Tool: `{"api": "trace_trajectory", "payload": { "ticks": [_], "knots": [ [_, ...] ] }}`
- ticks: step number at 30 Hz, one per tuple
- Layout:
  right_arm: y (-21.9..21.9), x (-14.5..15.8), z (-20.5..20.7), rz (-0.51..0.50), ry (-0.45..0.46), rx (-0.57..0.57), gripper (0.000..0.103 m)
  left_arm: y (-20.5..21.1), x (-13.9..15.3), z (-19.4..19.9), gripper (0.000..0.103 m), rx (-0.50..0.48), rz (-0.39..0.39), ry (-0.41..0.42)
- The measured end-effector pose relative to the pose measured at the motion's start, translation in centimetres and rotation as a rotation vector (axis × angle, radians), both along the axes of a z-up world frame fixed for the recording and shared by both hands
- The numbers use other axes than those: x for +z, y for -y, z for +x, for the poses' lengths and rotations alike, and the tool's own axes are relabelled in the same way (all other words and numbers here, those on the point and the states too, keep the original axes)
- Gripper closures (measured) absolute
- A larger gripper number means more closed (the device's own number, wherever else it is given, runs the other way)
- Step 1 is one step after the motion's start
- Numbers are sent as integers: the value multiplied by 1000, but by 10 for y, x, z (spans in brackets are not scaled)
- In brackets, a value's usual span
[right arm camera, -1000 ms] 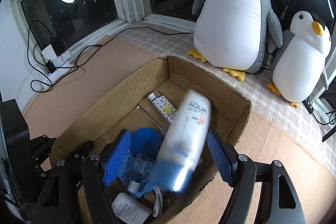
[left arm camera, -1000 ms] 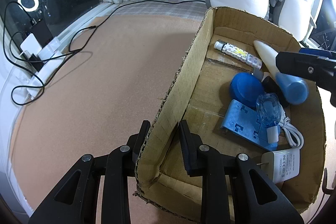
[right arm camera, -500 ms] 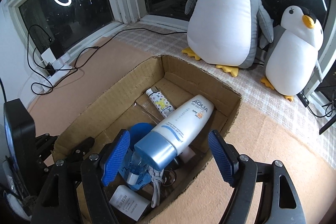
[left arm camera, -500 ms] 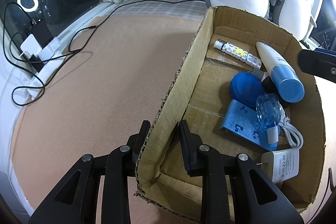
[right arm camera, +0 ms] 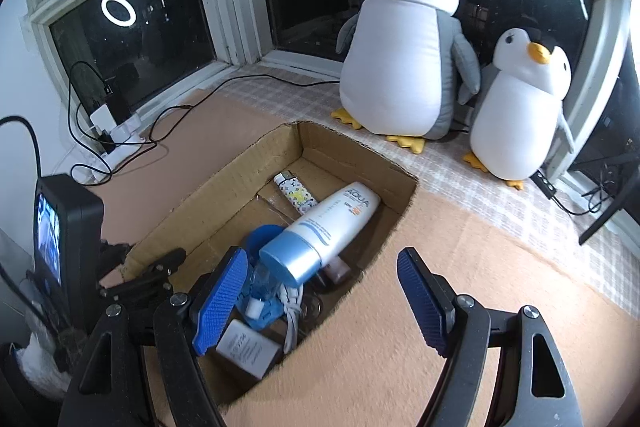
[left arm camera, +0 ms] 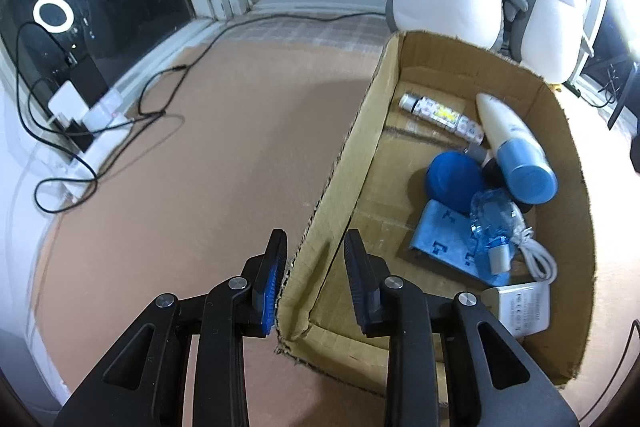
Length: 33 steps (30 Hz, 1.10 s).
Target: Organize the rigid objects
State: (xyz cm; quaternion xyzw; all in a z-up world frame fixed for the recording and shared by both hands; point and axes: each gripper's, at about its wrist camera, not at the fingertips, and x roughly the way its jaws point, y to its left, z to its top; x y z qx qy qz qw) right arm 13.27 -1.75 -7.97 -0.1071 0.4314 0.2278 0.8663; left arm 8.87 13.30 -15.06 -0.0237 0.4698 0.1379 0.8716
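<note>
While the left tool straddles the near left wall of an open cardboard box, its jaws have just been opening: the wall stands between the two fingers with a gap on either side, so the pads no longer press on it. One finger sits outside the box, the other inside.

On the right, the right tool hangs above the near right part of the box with its blue-padded jaws spread wide and nothing between them.

Inside the box lies a white sunscreen bottle with a blue cap, resting on its side across the other items, cap toward the camera. Beneath and beside it are a round blue lid, a flat blue plastic piece, a small clear blue fan, a coiled white cable and a white charger block in the near corner. A small patterned tube, possibly a lighter, lies along the far wall. A dark object under the bottle is too hidden to name.

The box sits on a tan counter. Behind it, two plush penguins, a large penguin and a small penguin, stand against dark windows. A power strip with black cords lies at the far left.
</note>
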Motion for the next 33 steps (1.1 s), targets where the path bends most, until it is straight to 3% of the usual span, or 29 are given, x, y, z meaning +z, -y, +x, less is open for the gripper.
{"api": "trace_trajectory", "payload": {
  "ticks": [14, 16, 20, 24, 33],
  "knots": [
    [50, 34, -43, 35, 46, -81, 23, 31, 49, -35, 60, -74, 7, 71],
    [56, 38, -49, 39, 51, -89, 22, 37, 57, -43, 51, -85, 2, 86],
    [68, 45, -64, 42, 56, -110, 20, 45, 72, -55, 45, -106, -13, 104],
    [79, 52, -79, 47, 67, -133, 19, 55, 87, -68, 31, -136, -16, 130],
    [102, 84, -112, 88, 108, -183, 15, 76, 123, -90, 23, -180, -21, 191]
  ]
}}
